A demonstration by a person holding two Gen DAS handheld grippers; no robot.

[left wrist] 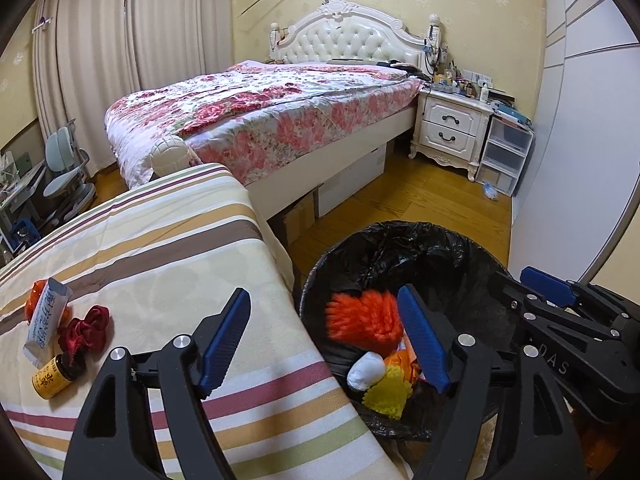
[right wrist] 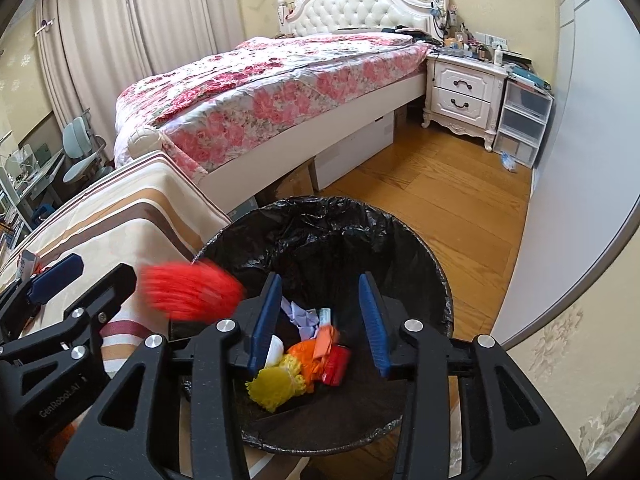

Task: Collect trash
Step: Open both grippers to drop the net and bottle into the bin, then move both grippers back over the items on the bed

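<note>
A black-lined trash bin (left wrist: 404,248) (right wrist: 320,224) stands on the floor beside a striped bed. An orange-red fluffy item (left wrist: 362,316) (right wrist: 192,292) is blurred in mid-air over the bin's rim, free of both grippers. My left gripper (left wrist: 324,340) is open and empty at the bed edge by the bin. My right gripper (right wrist: 320,320) is open and empty above the bin. Inside lie a yellow pom (right wrist: 276,384), orange scraps (right wrist: 312,354), a red packet (right wrist: 336,364), white paper (right wrist: 300,316) and a white wad (left wrist: 366,370). On the striped bed lie a white tube (left wrist: 46,316), red fabric (left wrist: 86,330) and a yellow bottle (left wrist: 56,376).
The striped bed (left wrist: 160,248) is left of the bin. A floral bed (left wrist: 260,120) lies beyond it, with a white nightstand (left wrist: 450,128) and plastic drawers (left wrist: 504,156) at the right. A blue scrap (left wrist: 490,190) lies on the wood floor (left wrist: 420,200).
</note>
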